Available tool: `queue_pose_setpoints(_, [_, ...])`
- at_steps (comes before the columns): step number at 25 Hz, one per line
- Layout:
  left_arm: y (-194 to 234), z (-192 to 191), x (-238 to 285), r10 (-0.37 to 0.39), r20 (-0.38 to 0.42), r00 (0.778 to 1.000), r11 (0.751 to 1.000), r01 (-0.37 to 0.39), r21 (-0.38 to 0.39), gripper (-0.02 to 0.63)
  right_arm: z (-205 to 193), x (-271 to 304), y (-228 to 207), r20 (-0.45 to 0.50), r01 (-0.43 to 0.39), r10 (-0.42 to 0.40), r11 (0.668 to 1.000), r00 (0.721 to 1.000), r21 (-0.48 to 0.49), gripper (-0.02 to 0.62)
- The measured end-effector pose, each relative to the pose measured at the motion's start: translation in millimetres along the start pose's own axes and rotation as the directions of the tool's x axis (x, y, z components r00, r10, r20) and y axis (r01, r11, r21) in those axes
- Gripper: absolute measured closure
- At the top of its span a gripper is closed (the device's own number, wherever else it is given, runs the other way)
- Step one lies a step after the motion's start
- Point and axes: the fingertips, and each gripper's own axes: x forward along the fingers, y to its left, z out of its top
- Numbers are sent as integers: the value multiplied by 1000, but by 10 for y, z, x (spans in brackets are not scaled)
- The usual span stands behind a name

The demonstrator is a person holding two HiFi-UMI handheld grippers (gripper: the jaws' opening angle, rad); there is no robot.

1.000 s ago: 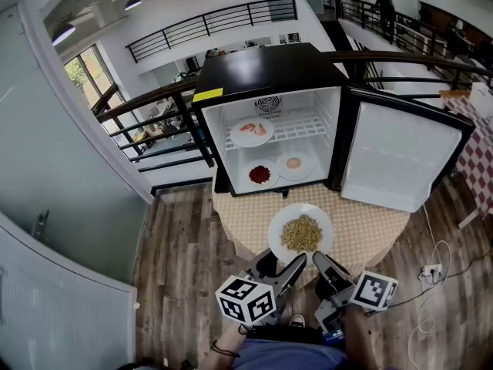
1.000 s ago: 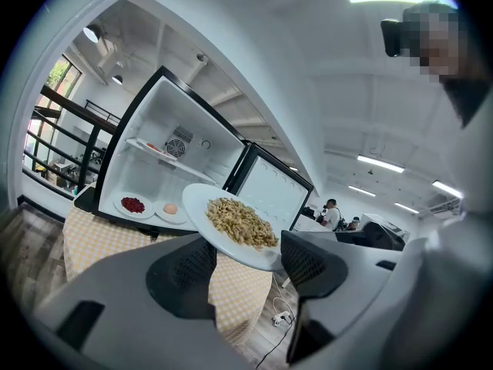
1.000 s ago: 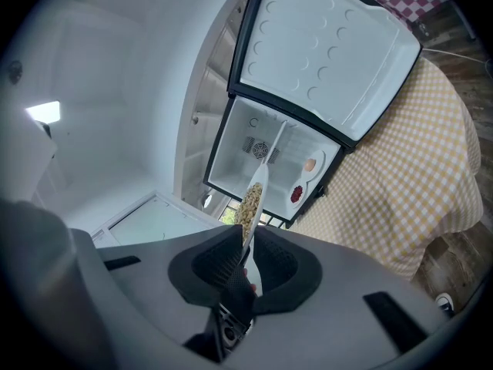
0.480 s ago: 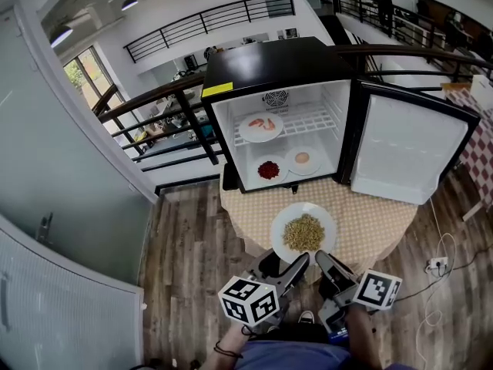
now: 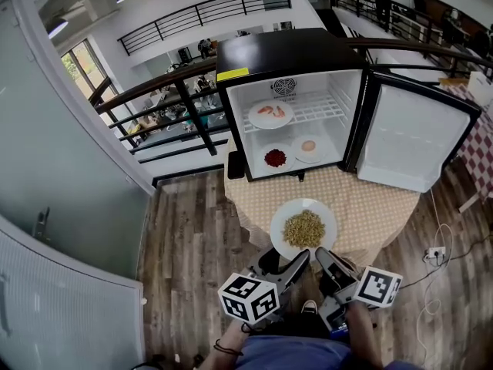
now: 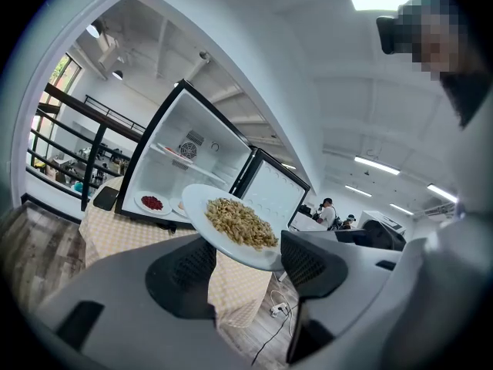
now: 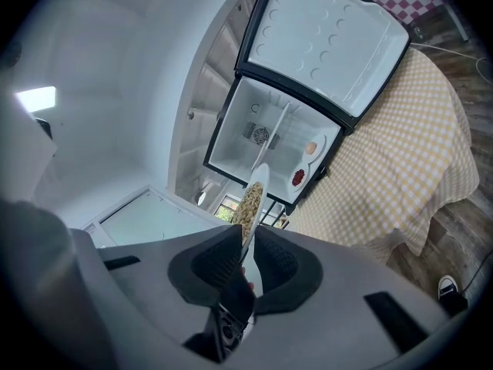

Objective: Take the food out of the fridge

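Plate (image 5: 277, 223) of pale, grain-like food (image 5: 303, 230) carried in front of the open fridge (image 5: 285, 48), outside it and above the cloth-covered table (image 5: 373, 206) on which the fridge stands.

The right gripper (image 5: 323, 256) is clamped on the plate's rim on the side away from the fridge. In its own view both pads pinch the edge-on plate (image 7: 259, 177). The left gripper (image 5: 296, 260) is released: its jaws stand apart, with the plate's (image 6: 197, 203) rim between them and no pad pressing on it.

Technique: the load hangs from one rim grip, so the plate should be held flat and moved slowly, or the loose food may slide. The left gripper could serve as a stop under the rim. Set the plate down on bare cloth, well clear of the fridge door (image 5: 412, 141), before the grip is let go.

Pose: both grippers point toward the fridge, side by side, close to the person's body. The right one appears rolled onto its side, one jaw above the rim and one below. The left one tips slightly downward.

Three more plates remain inside the fridge.
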Motion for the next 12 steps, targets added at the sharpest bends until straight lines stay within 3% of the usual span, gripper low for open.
queue_pose_setpoints(12, [3, -185, -588, -32, 13, 999, 999, 32, -7, 341, -588, -93, 179, 14, 30, -29, 999, 999, -31, 540])
